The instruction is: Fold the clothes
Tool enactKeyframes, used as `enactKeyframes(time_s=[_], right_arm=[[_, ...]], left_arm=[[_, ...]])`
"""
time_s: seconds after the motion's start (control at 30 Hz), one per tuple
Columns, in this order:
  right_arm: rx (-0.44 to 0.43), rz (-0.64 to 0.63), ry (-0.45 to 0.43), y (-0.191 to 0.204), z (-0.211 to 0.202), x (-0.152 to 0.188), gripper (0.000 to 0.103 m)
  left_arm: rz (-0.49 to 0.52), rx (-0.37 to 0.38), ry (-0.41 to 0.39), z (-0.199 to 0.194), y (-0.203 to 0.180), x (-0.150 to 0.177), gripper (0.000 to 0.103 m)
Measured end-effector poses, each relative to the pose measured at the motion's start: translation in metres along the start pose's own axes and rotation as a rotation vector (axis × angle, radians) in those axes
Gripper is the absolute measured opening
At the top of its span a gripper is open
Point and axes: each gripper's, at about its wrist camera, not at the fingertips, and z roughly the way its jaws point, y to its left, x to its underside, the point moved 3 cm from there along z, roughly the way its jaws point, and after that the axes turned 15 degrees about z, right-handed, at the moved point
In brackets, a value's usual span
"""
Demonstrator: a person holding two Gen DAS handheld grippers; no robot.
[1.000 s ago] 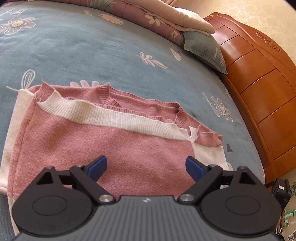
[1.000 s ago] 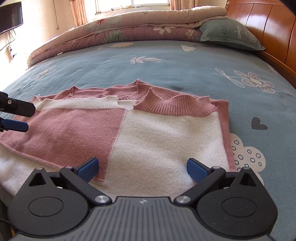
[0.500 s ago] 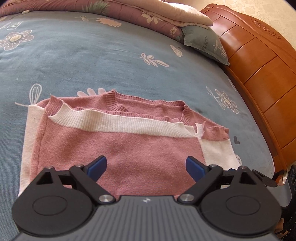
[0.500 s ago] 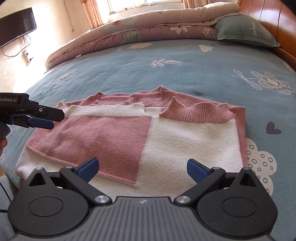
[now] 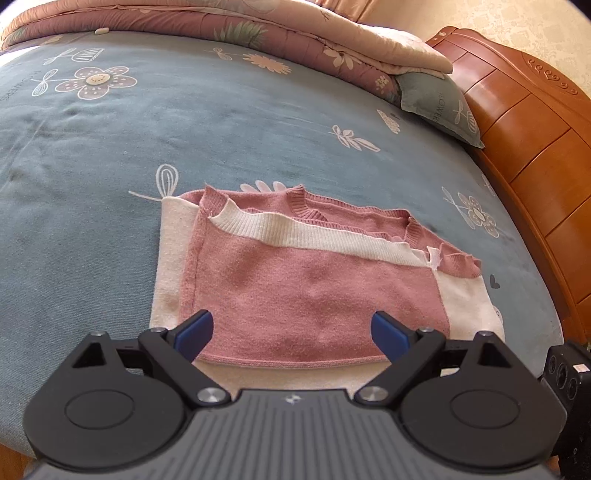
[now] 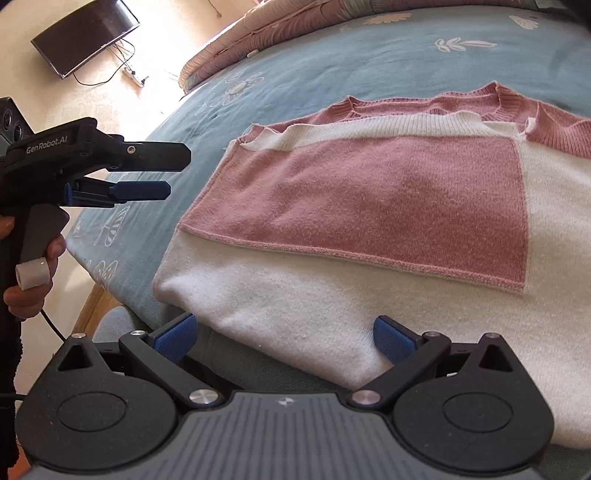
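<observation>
Sweater (image 5: 314, 291), pink and white, lies folded flat on bed (image 5: 147, 147), near its front edge; pink panel on top, white layer beneath showing at left and front. Left tongs (image 5: 291, 332) spread wide, empty, held above sweater's near hem. In right wrist view, left tongs (image 6: 162, 173) sit off to sweater's left side, over blue sheet, hand (image 6: 33, 266) on grip. Right tongs (image 6: 284, 336) also wide open, empty, at sweater's white front fold (image 6: 277, 306). Quilt (image 5: 258, 33) and pillow (image 5: 439, 107) at far side, by headboard (image 5: 524, 140).
</observation>
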Motion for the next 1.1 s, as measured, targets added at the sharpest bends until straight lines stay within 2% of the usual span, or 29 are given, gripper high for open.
enactKeyframes(time_s=[0.17, 0.3, 0.43, 0.5, 0.6, 0.73, 0.83, 0.93, 1.03, 1.1], right_arm=[[-0.095, -0.105, -0.008, 0.039, 0.001, -0.008, 0.103], [-0.161, -0.282, 0.055, 0.087, 0.027, -0.002, 0.103], [-0.218, -0.327, 0.113, 0.115, 0.059, 0.007, 0.103], [-0.210, -0.301, 0.188, 0.117, 0.079, 0.013, 0.103], [-0.182, -0.305, 0.210, 0.117, 0.087, 0.019, 0.103], [-0.193, -0.317, 0.145, 0.125, 0.073, 0.013, 0.103], [-0.152, -0.297, 0.197, 0.122, 0.085, 0.015, 0.103], [-0.134, -0.325, 0.194, 0.118, 0.082, 0.019, 0.103], [-0.134, -0.326, 0.148, 0.110, 0.059, 0.011, 0.103], [-0.101, -0.300, 0.096, 0.097, 0.043, -0.001, 0.103]], left_arm=[[0.014, 0.000, 0.013, -0.007, 0.012, 0.002, 0.092], [0.061, 0.004, 0.000, -0.020, 0.020, -0.009, 0.092], [0.087, -0.003, -0.021, -0.031, 0.027, -0.015, 0.093], [0.083, 0.001, -0.027, -0.033, 0.032, -0.015, 0.093], [0.068, 0.015, -0.031, -0.033, 0.039, -0.010, 0.093], [0.051, 0.041, -0.014, -0.024, 0.045, -0.005, 0.093], [0.035, 0.063, 0.000, -0.014, 0.047, -0.003, 0.093], [0.013, 0.099, -0.007, -0.010, 0.051, -0.003, 0.093], [-0.008, 0.134, -0.014, -0.006, 0.055, -0.002, 0.093], [-0.033, 0.160, -0.021, -0.002, 0.060, -0.003, 0.093]])
